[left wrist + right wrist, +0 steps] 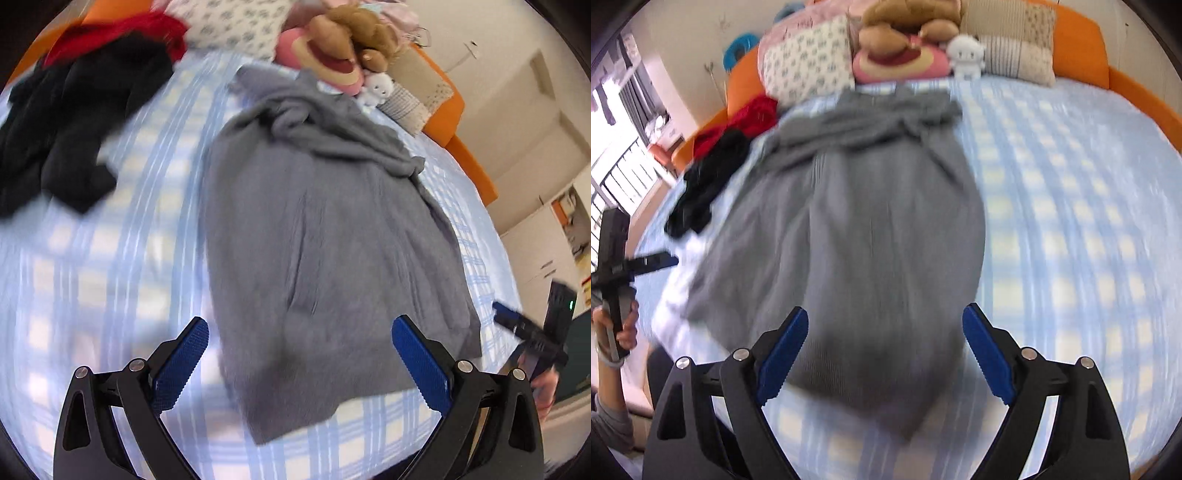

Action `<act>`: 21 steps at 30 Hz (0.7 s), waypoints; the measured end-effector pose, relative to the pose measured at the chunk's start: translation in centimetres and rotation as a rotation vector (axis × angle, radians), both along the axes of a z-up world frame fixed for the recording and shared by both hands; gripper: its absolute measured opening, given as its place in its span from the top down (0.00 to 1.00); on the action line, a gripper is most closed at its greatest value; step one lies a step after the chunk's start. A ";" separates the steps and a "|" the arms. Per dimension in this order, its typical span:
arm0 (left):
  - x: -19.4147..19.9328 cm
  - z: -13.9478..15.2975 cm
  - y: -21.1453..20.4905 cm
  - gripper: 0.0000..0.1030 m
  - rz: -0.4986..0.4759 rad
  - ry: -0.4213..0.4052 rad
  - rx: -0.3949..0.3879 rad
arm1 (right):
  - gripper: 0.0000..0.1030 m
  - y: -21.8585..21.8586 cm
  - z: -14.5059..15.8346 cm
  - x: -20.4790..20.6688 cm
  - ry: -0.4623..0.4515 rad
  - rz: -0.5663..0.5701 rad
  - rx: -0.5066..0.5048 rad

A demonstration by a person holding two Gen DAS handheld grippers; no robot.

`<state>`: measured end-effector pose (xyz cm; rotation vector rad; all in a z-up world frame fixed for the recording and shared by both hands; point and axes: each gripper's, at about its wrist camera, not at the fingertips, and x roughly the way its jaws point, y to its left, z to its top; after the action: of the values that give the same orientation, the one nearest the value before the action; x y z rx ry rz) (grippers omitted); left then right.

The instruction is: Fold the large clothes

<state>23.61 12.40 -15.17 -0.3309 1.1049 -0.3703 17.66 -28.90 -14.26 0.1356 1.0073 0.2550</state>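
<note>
A large grey garment (325, 240) lies spread lengthwise on the blue checked bed (110, 258), its sleeves bunched at the far end near the pillows. It also shows in the right wrist view (871, 229). My left gripper (301, 332) is open and empty, hovering above the garment's near hem. My right gripper (884, 325) is open and empty, also above the near hem. The right gripper shows at the right edge of the left wrist view (532, 332), and the left gripper at the left edge of the right wrist view (646, 264). Both views are motion-blurred.
Black clothes (66, 133) and a red garment (122, 33) lie at the bed's left. Pillows (809, 62) and plush toys (905, 48) line the orange headboard (1082, 40). The bedsheet (1071, 221) extends to the garment's right.
</note>
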 end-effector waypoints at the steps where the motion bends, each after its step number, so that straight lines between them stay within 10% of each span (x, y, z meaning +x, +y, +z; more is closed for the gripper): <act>1: -0.4 -0.6 0.3 0.02 0.018 0.006 -0.010 | 0.18 0.1 -0.4 -0.6 0.013 0.004 0.008; 10: -0.7 -3.5 1.1 0.02 0.042 0.095 -0.226 | 0.17 -2.3 -3.0 -0.6 0.163 -0.025 0.281; 17: -0.3 -4.6 -0.5 0.02 0.045 0.111 -0.053 | 0.17 -3.3 -4.2 0.7 0.251 -0.058 0.373; 21: -0.1 -5.2 -1.5 0.02 0.003 0.128 -0.048 | 0.18 -2.8 -4.1 0.7 0.256 -0.103 0.231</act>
<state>23.47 10.92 -20.40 -0.4029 1.2218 -0.3774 18.32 -31.74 -18.40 0.4379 1.2187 0.2640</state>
